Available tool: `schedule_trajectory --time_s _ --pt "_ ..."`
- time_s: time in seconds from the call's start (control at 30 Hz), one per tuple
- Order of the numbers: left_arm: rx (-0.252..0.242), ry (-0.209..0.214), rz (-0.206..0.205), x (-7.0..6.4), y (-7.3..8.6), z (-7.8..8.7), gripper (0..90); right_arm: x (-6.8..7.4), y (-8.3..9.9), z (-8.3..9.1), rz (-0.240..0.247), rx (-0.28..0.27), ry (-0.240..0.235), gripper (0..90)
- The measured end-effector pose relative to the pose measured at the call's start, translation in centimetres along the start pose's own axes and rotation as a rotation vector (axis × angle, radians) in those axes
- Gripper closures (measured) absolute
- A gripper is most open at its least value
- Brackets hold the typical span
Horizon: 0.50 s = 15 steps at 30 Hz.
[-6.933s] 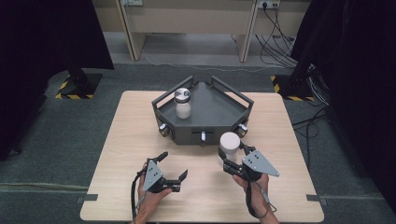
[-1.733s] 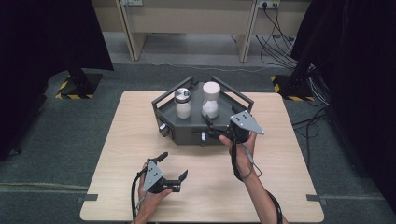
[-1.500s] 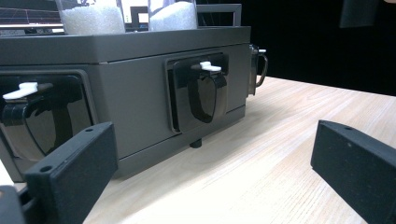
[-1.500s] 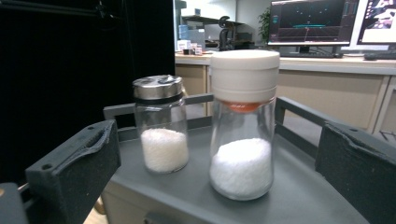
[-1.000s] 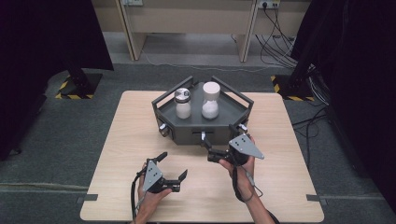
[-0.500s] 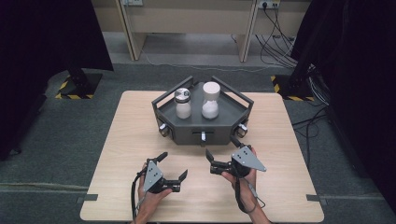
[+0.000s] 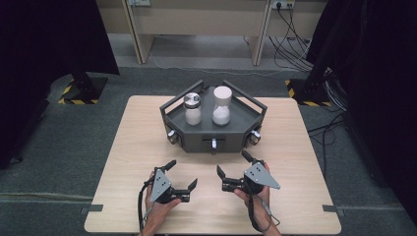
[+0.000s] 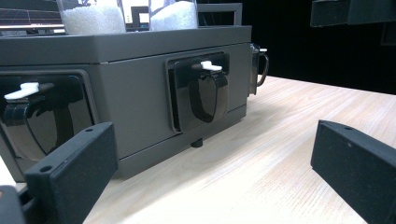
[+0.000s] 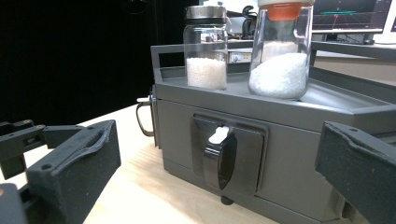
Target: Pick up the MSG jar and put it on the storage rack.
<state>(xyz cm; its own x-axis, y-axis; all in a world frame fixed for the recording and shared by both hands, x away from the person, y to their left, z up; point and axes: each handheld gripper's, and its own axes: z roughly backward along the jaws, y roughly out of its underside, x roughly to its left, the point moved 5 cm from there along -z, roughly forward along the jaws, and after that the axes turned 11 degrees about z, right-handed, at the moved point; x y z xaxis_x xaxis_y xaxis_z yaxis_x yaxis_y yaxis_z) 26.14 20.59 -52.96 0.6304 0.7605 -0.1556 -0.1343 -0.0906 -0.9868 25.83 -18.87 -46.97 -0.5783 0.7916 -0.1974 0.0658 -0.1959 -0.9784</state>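
Note:
A dark grey box point(image 7: 196, 140) with a railed top stands at the middle back of the table. Two glass jars of white grains stand on it, side by side: a silver-lidded jar point(image 7: 193, 109) point(image 9: 205, 46) and a taller white-capped jar point(image 7: 222, 105) point(image 9: 280, 51). My left gripper point(image 7: 181, 174) point(image 8: 212, 172) rests open on the table in front of the box, with nothing between its jaws. Beside it, my right gripper point(image 7: 233, 164) point(image 9: 217, 172) is also open and empty, facing a latch handle point(image 9: 219, 156) on the box's front.
The box front carries black latch handles point(image 8: 208, 93) with white tabs and small knobs at its corners point(image 7: 171, 136). The wooden table point(image 7: 142, 132) has free room on both sides of the box. Cables point(image 7: 295, 29) and dark curtains point(image 7: 49, 39) lie beyond the table.
My right gripper carried the white-capped jar onto the box, set it beside the silver-lidded jar, let go, and drew back toward the table's near edge. The left gripper stayed still.

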Motion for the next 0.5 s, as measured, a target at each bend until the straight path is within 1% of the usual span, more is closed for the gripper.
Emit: schedule_trajectory --time_s 0.27,0.5 --pt "-0.001 0.0 0.001 0.0 0.0 0.0 0.2 0.3 0.6 0.5 -0.004 -0.003 -0.013 0.4" --pt "-0.002 0.001 0.003 0.0 0.0 0.0 0.2 0.4 1.2 0.9 -0.009 0.006 -0.012 0.4"
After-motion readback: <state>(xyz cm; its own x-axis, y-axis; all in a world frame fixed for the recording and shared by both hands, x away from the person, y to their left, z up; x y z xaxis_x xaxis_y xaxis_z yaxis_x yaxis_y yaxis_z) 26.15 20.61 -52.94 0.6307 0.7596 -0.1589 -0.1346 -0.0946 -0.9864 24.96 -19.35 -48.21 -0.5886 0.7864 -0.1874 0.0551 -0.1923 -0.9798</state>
